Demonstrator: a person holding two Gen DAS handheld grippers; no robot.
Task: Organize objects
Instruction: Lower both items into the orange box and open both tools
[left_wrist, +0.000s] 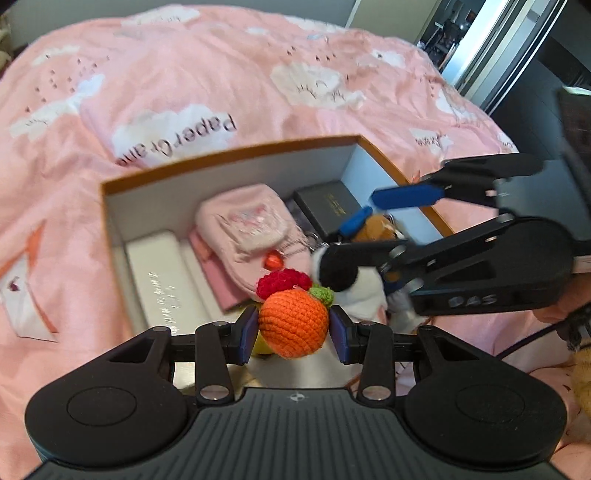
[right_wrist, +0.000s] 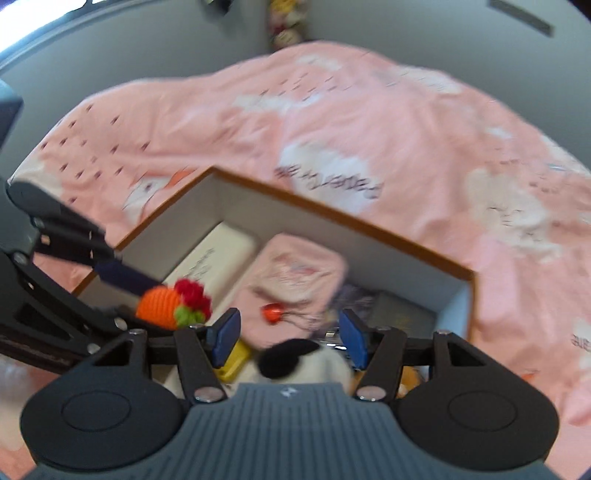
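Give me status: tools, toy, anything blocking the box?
Left tool shut on crochet orange, over box. Right tool open, empty, above black-and-white plush. Box crowded: pink pouch, white case.

The bedspread (left_wrist: 221, 74) is showing pink, patterned with white clouds and small dark marks. The box (left_wrist: 229, 153) is showing an orange-brown rim and white inner walls. Inside it, a pouch (left_wrist: 243, 221) is looking pale pink with a faint print, a case (left_wrist: 162, 280) is looking cream-white, and a small box (left_wrist: 328, 206) is looking dark grey with gold lettering. The crochet fruit (left_wrist: 293, 321) is glowing orange, topped with red and green. Both hand-held grippers are showing black with blue pads (right_wrist: 225, 334).
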